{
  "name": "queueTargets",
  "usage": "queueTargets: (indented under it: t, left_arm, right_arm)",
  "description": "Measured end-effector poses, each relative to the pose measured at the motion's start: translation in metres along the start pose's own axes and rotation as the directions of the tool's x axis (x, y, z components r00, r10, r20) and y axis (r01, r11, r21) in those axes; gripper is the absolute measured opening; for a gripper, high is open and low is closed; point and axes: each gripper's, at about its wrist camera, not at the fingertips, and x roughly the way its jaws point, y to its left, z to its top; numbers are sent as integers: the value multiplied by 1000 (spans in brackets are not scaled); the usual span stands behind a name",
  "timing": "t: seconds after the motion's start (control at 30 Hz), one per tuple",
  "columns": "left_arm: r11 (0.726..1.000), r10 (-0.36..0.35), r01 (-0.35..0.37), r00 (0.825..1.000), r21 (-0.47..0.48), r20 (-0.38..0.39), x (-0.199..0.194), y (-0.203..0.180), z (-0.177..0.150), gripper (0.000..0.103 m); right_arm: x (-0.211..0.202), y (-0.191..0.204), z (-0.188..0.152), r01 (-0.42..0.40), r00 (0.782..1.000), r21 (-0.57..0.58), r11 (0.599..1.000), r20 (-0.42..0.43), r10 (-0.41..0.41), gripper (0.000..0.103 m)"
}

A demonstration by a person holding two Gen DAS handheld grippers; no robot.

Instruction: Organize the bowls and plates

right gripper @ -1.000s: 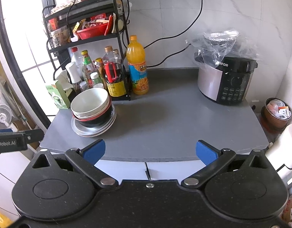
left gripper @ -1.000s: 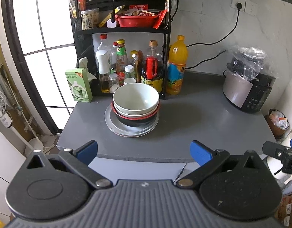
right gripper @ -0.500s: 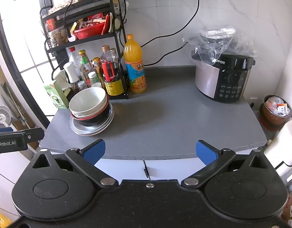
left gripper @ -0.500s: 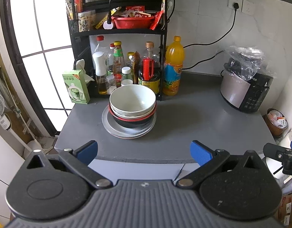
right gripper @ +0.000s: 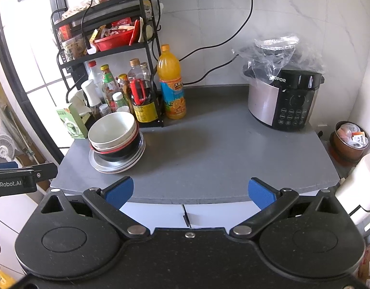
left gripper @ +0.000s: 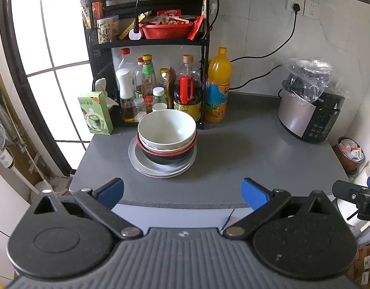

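Note:
A stack stands at the left of the grey counter (left gripper: 245, 159): a white bowl (left gripper: 167, 130) on top, another white bowl and a black bowl with a red rim (left gripper: 168, 157) under it, all on metal plates (left gripper: 141, 166). The stack also shows in the right wrist view, with the white bowl (right gripper: 111, 128) over the plates (right gripper: 100, 165). My left gripper (left gripper: 182, 192) is open and empty, held off the counter's front edge, facing the stack. My right gripper (right gripper: 188, 192) is open and empty, off the front edge, right of the stack.
A black rack (left gripper: 146, 41) with sauce bottles stands behind the stack, an orange drink bottle (left gripper: 218, 86) beside it. A green box (left gripper: 94, 113) sits at the left edge. A pressure cooker (right gripper: 283, 101) with a plastic bag stands at the back right, its cable along the wall.
Both grippers have drifted slightly; the view of the stack and counter shifts a little. Both stay open and empty. The stack has not moved.

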Motion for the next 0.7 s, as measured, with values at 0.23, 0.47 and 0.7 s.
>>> queueTargets:
  t: [0.23, 0.47, 0.7]
  left_arm:
    - [1000, 6, -6, 1000, 11, 3, 0, -1, 1, 103]
    - [1000, 6, -6, 1000, 13, 2, 5, 0, 4, 103]
    - [1000, 3, -3, 1000, 13, -5, 10, -4, 6, 103]
  right_arm:
    - [2, -2, 2, 3, 1000, 13, 1000, 7, -3, 103]
    - [4, -4, 5, 4, 1000, 15, 1000, 6, -4, 103]
    - [7, -10, 5, 8, 1000, 22, 1000, 14, -8, 103]
